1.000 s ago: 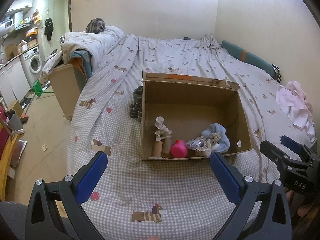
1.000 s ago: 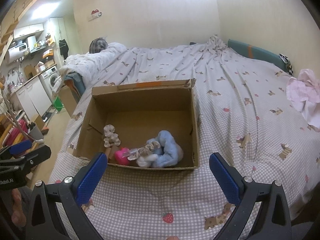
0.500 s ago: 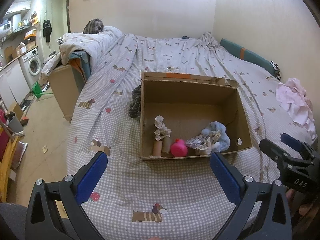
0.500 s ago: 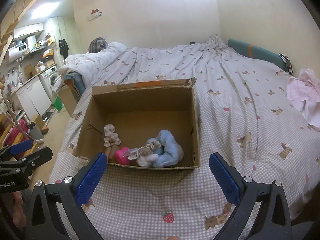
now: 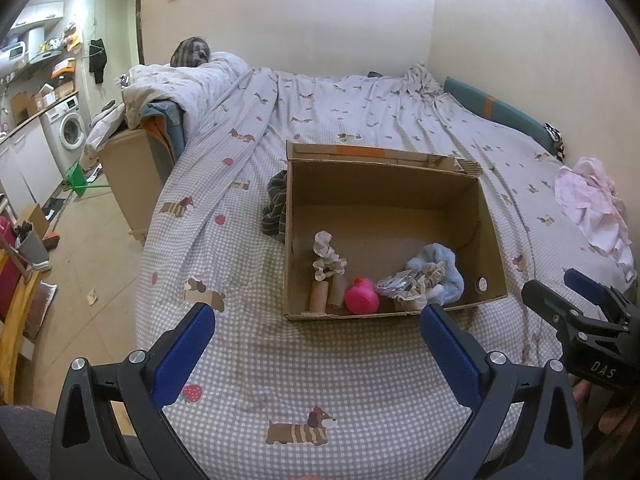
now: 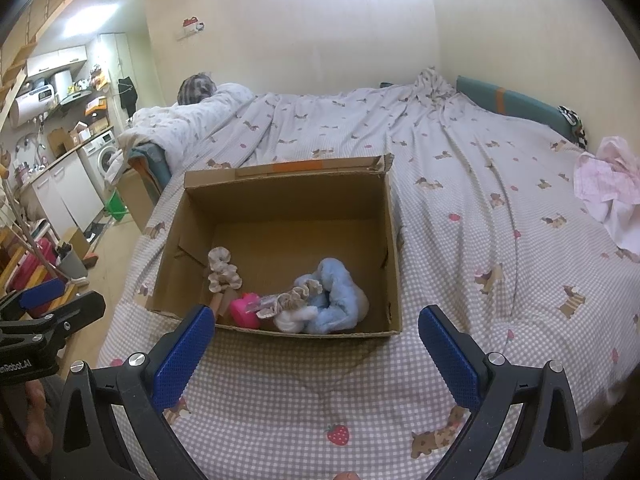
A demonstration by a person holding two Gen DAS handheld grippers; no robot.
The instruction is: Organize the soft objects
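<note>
An open cardboard box (image 5: 384, 184) (image 6: 280, 196) sits on the bed. Inside lie a beige scrunchie (image 5: 328, 258) (image 6: 222, 270), a pink toy (image 5: 362, 301) (image 6: 244, 310), a blue fluffy cloth (image 5: 440, 268) (image 6: 340, 292) and a frilly beige piece (image 6: 292, 298). A dark striped cloth (image 5: 276, 204) lies outside against the box's left wall. A pink garment (image 5: 592, 200) (image 6: 608, 184) lies at the far right. My left gripper (image 5: 316, 344) is open and empty, short of the box. My right gripper (image 6: 312, 344) is open and empty too.
The bed has a grey checked sheet with dog prints (image 5: 296, 432). A rumpled duvet (image 5: 180, 84) lies at the back left. The bed's left edge drops to the floor (image 5: 92, 264). A teal cushion (image 6: 516, 104) lines the right wall.
Both grippers have barely moved; the left view has shifted slightly. Nothing was taken hold of or let go.
</note>
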